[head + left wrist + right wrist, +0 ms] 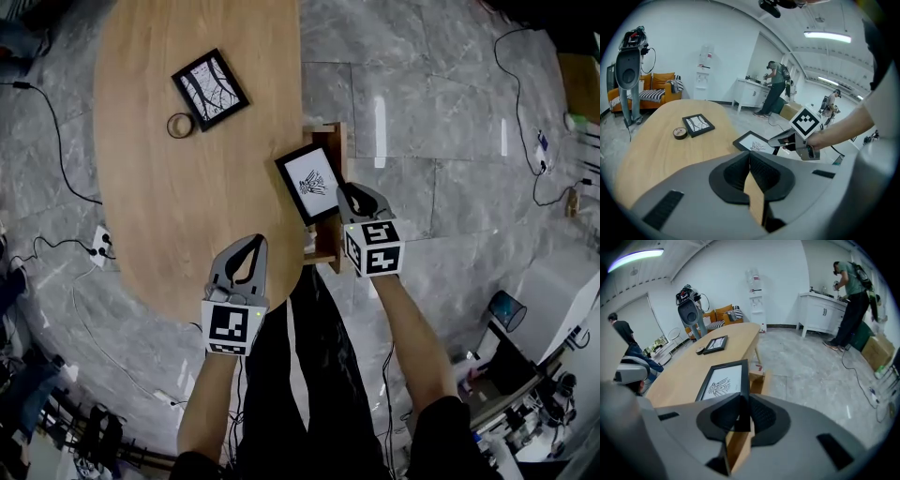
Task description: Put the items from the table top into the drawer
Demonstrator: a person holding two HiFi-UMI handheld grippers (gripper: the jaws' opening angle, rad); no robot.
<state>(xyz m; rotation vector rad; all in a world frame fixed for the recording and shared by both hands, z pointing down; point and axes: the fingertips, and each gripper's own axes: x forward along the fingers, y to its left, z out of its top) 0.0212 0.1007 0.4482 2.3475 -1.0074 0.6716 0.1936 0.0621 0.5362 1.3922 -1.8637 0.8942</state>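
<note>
**A:** What lies round the bench?

**B:** The grey tiled floor [441,112] lies on every side of the oval pale-wood bench [169,206]. A black cable [58,141] trails off the bench's left side. A white power strip [101,242] lies just off that same edge.

**A:** And the drawer?

**B:** The open wooden drawer [339,141] juts from the bench's right edge.

**A:** Where are the things to stow?

**B:** A black-framed picture with a dark drawing on white [311,183] hangs tilted at the bench's right edge. It overlaps the drawer and hides part of it. The right tongs [345,190] are clamped on its border. A second black-framed picture with a branch drawing [210,89] lies flat toward the bench's far end. A small brown tape ring [180,125] lies there too, on the side nearer the bench's left edge.

**A:** The left tongs?

**B:** The left tongs [256,241] are closed on nothing, over the bench's near edge.
</note>
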